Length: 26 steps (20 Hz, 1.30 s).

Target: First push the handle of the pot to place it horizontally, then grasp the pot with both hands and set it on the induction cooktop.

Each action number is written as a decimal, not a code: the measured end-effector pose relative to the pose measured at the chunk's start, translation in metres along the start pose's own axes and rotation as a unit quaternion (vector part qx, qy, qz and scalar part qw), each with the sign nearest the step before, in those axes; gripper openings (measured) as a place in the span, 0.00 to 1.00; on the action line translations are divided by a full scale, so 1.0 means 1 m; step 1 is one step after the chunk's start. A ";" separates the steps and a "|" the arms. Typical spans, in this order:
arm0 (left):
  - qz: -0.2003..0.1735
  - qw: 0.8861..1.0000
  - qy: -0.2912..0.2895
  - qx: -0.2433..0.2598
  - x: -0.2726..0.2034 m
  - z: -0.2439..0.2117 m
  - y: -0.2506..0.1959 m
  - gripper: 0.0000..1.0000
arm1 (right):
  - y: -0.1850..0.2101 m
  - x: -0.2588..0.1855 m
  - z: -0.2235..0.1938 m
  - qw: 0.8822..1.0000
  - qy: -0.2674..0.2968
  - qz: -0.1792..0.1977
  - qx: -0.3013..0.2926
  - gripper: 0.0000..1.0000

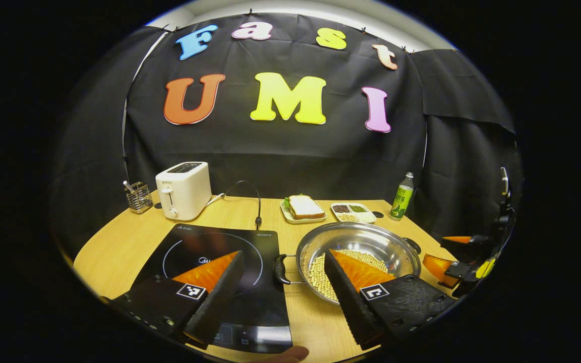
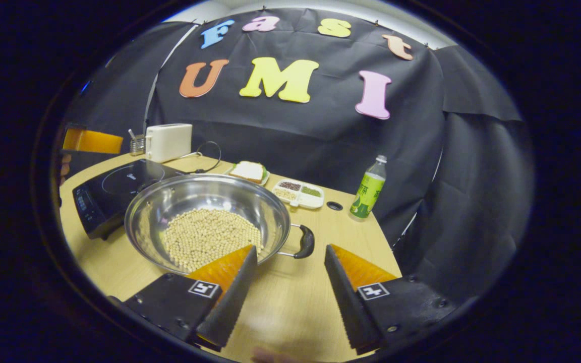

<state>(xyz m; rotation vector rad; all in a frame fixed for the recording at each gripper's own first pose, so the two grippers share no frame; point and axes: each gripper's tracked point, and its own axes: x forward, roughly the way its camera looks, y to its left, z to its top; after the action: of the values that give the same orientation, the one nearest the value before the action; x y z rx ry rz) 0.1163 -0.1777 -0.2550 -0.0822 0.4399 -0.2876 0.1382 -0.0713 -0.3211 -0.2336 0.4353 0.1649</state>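
Left gripper view, from left to right: a wire utensil holder (image 1: 139, 196) stands at the far left of the wooden table (image 1: 119, 247), with a white toaster (image 1: 183, 189) beside it and a black cord (image 1: 250, 194) looping off toward the middle. Nearer the camera lies the black induction cooktop (image 1: 210, 252). The left gripper (image 1: 284, 275) hangs above the table with its jaws spread wide and nothing between them; one finger overlaps the cooktop, the other overlaps the pot (image 1: 366, 242). The steel pot holds a layer of pale beans (image 1: 318, 275) and sits on the table just right of the cooktop, its near black handle (image 1: 281, 268) pointing toward the cooktop's edge and lying in the gap between the fingers. Behind the pot are a plate with a sandwich (image 1: 304, 207), a divided tray of grains (image 1: 353, 212) and a green bottle (image 1: 402, 196). At the far right edge the other gripper is seen beside the pot.

Right gripper view, from left to right: the cooktop (image 2: 114, 189), then the pot (image 2: 205, 206) touching the table next to it, its right handle (image 2: 304, 242) sticking out level toward the bottle (image 2: 368, 189). The right gripper (image 2: 290, 275) is wide open and holds nothing, its left finger overlapping the pot's rim, the handle between and beyond the two fingers
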 end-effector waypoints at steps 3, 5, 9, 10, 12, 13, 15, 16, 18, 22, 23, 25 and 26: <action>0.000 1.000 0.013 -0.006 0.011 -0.001 0.000 0.95 | -0.003 -0.006 0.018 0.999 -0.002 0.000 0.053 1.00; 0.004 1.000 0.018 -0.005 0.019 0.002 0.003 0.95 | -0.008 -0.007 0.029 0.995 0.009 0.002 0.103 1.00; 0.004 0.999 0.040 -0.012 0.038 -0.005 0.003 0.95 | -0.017 0.010 0.036 0.989 0.037 -0.006 0.146 1.00; 0.003 0.999 0.049 -0.012 0.043 -0.009 0.002 0.95 | -0.018 0.018 0.036 0.988 0.043 -0.008 0.148 0.98; 0.005 0.997 0.074 -0.011 0.052 -0.020 0.003 0.95 | -0.012 0.030 0.035 0.984 0.059 0.000 0.166 0.97; 0.000 0.996 0.086 -0.011 0.056 -0.027 -0.001 0.95 | -0.009 0.037 0.033 0.982 0.069 0.004 0.176 0.98; -0.005 0.994 0.106 -0.016 0.064 -0.035 -0.004 0.94 | -0.011 0.052 0.024 0.980 0.090 -0.002 0.179 0.96; -0.004 0.994 0.110 -0.016 0.068 -0.036 -0.005 0.93 | -0.014 0.058 0.018 0.979 0.099 -0.008 0.176 0.96; -0.001 0.993 0.118 -0.011 0.076 -0.040 -0.005 0.93 | -0.016 0.070 0.011 0.978 0.111 -0.017 0.177 0.97; 0.002 0.988 0.152 -0.007 0.090 -0.060 -0.006 0.92 | -0.013 0.086 -0.008 0.973 0.138 -0.013 0.186 0.96; 0.005 0.987 0.161 -0.007 0.093 -0.066 -0.005 0.92 | -0.012 0.090 -0.012 0.972 0.142 -0.009 0.189 0.96; 0.006 0.984 0.178 -0.006 0.097 -0.076 -0.005 0.93 | -0.013 0.096 -0.022 0.969 0.155 -0.009 0.190 0.96; 0.012 0.984 0.180 -0.001 0.098 -0.077 -0.004 0.92 | -0.012 0.098 -0.025 0.968 0.160 -0.006 0.192 0.96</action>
<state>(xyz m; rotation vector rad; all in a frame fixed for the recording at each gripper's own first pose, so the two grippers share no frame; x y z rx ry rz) 0.1668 -0.2117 -0.3643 -0.0266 0.8008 -0.2783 0.2186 -0.0790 -0.3839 0.1208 0.7749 0.0275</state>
